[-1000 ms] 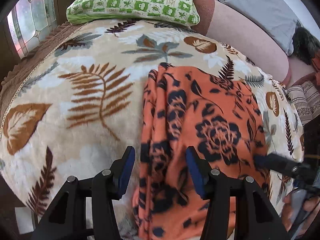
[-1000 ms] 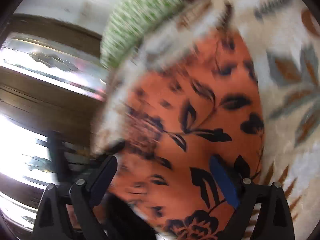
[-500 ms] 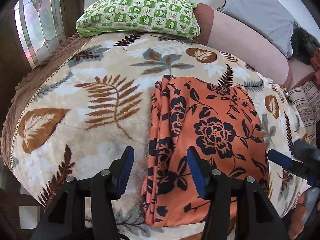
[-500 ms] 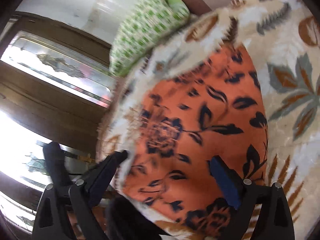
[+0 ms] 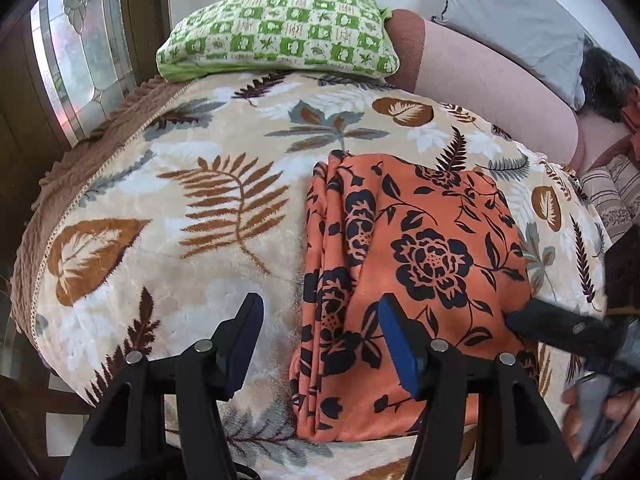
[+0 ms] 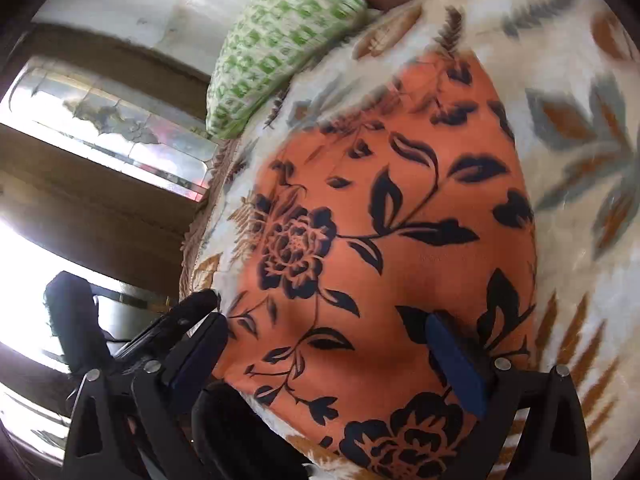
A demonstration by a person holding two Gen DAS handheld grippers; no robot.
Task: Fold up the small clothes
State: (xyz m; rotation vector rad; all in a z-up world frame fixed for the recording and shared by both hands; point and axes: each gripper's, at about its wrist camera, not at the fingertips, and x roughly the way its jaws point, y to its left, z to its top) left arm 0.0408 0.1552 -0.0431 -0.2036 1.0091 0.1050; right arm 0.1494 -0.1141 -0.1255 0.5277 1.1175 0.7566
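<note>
An orange cloth with black flowers (image 5: 404,280) lies folded into a long rectangle on the leaf-print blanket (image 5: 180,208). Its left edge is bunched in layers. My left gripper (image 5: 320,344) is open and empty, raised above the cloth's near left edge. My right gripper (image 6: 328,364) is open and empty over the cloth (image 6: 380,240), seen tilted. One of its fingers (image 5: 556,330) shows at the cloth's right edge in the left wrist view.
A green checked pillow (image 5: 280,32) lies at the blanket's far end, also in the right wrist view (image 6: 280,40). A pink bolster (image 5: 492,80) and a grey pillow (image 5: 516,12) lie at the back right. A window (image 5: 76,52) stands to the left.
Both grippers have drawn back from the cloth. More of the cloth's near edge shows in the left wrist view. The cloth has stayed flat on the blanket.
</note>
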